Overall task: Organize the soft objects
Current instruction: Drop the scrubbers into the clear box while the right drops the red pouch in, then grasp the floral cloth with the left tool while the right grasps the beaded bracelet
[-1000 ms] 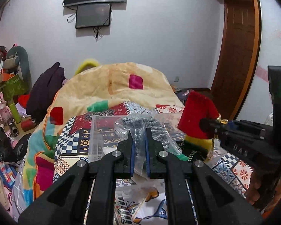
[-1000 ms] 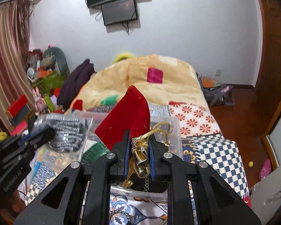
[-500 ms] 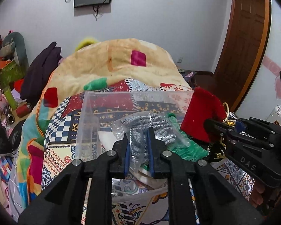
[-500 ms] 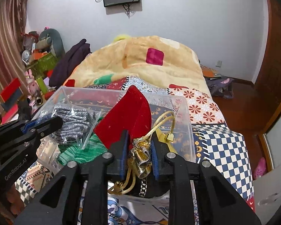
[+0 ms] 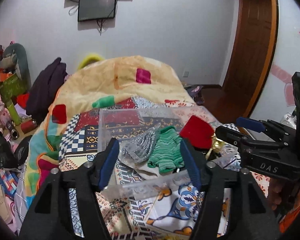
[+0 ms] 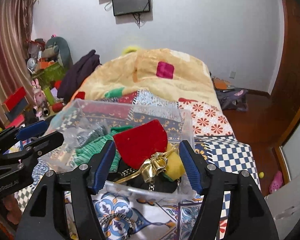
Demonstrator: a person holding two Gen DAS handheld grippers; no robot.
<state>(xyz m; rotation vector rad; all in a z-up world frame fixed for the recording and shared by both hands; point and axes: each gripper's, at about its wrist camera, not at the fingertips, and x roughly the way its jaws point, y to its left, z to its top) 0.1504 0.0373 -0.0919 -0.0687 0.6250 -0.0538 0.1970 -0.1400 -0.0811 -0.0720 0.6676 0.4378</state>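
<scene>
the left gripper (image 5: 148, 160) hangs over the near edge of the bin (image 5: 110, 118), jaws spread wide and holding nothing. the bag (image 5: 138, 148), clear crinkly plastic with grey knit inside, lies in the bin just ahead of and between its fingers, leaning on the green knit (image 5: 168, 152). the right gripper (image 6: 148, 164) stands the same way over the bin's right half, jaws apart and empty. the pouch (image 6: 142, 142), red velvet, lies straight ahead between its fingers, its gold ribbon (image 6: 154, 166) at the gathered neck turned toward the tool and its flat rounded body pointing away, up and to the left. so each item sits directly in front of the gripper nearest it, inside the bin walls.

the bin is clear hard plastic, rectangular, resting on a patterned quilt (image 6: 220, 148). the green knit is ribbed and stretchy, bunched in the middle. a yellow piece (image 6: 174, 166), soft-looking, sits right of the ribbon, and something black with a chain lies beneath; i cannot tell what it is.

both items look placed, so the next move is likely a pull back toward the person, clearing the near wall. the ribbon loops could snag a finger.
</scene>
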